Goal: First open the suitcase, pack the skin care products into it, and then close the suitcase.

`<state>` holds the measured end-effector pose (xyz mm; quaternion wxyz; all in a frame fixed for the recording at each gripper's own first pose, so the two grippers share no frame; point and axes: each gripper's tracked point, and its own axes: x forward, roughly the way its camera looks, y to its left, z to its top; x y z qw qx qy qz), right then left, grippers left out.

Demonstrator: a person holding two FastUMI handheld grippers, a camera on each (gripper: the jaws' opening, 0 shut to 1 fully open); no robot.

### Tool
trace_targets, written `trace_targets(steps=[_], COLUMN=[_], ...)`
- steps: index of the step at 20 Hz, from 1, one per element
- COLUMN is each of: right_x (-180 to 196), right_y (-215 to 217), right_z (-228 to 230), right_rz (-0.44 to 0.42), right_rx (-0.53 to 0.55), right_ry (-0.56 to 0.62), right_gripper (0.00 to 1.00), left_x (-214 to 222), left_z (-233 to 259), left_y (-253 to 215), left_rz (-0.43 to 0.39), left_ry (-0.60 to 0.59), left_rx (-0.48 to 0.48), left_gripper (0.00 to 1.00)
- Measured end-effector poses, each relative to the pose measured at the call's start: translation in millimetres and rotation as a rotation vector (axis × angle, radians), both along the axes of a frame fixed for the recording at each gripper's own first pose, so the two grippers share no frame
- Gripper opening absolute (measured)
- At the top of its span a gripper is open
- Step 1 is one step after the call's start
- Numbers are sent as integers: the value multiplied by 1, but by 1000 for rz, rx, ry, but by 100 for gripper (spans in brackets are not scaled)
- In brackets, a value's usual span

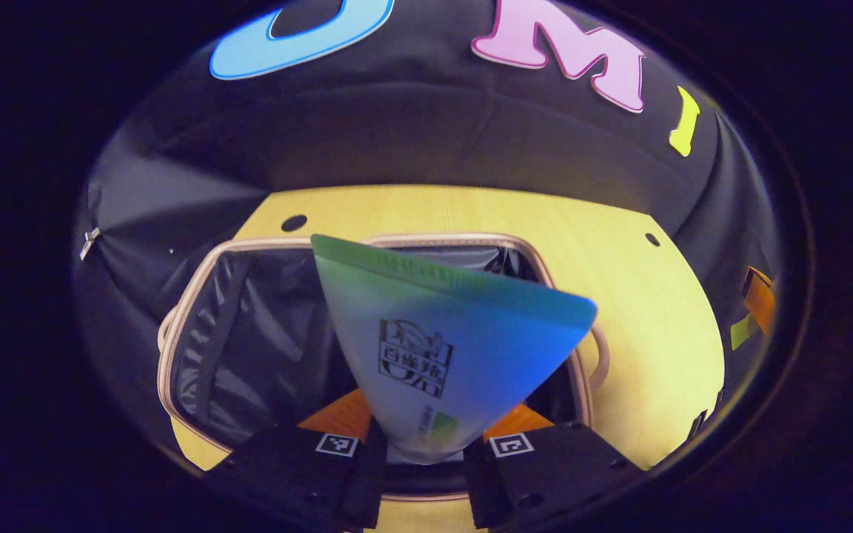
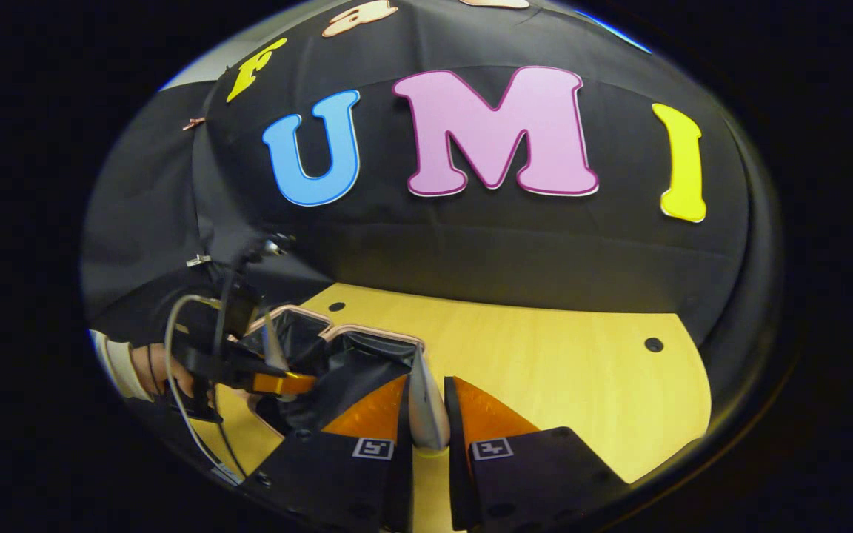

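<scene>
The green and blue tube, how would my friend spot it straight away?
Look at the wooden table, then the open suitcase with the dark lining. Above it, the left gripper pinches a flat tube. Its crimped end fades from green to blue, unlike anything nearby.

The tube between my left gripper's fingers carries a dark square emblem with characters I can't quite read, perhaps a brand seal, with small print below. Square black-and-white coded markers sit on each finger, and on my right gripper's too.
</scene>
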<state>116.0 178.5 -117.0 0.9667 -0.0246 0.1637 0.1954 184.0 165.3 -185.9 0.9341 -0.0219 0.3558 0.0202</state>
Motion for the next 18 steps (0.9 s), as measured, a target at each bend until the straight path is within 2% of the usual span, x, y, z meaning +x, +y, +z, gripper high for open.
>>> trace_targets(steps=[4,6,8,10,11,12,13,16,18], right_x=[5,4,2,4,4,4,5,6,2], right_y=[25,32,33,33,33,34,36,44,54], right_z=[-1,-6,-6,-8,-11,-13,-15,-31,-47], right_rz=[29,32,28,28,25,23,21,33,64], right_rx=[-24,-13,-12,-19,-21,-17,-14,-60,-92], right_ry=[-10,20,30,38,48,61,77,139,189], right_gripper=[23,23,23,23,23,23,23,23,23], left_x=[14,17,18,18,18,17,16,1,-25], left_z=[-33,-47,-58,-58,-55,-50,-40,4,30], left_y=[12,18,21,24,22,22,21,28,49], left_rz=[-27,-7,9,25,28,34,39,82,131], left_ry=[164,233,276,269,254,227,184,-13,-130], left_rx=[-7,4,4,3,-9,-11,-22,-64,-38], left_gripper=[50,50,52,54,54,58,72,78,86])
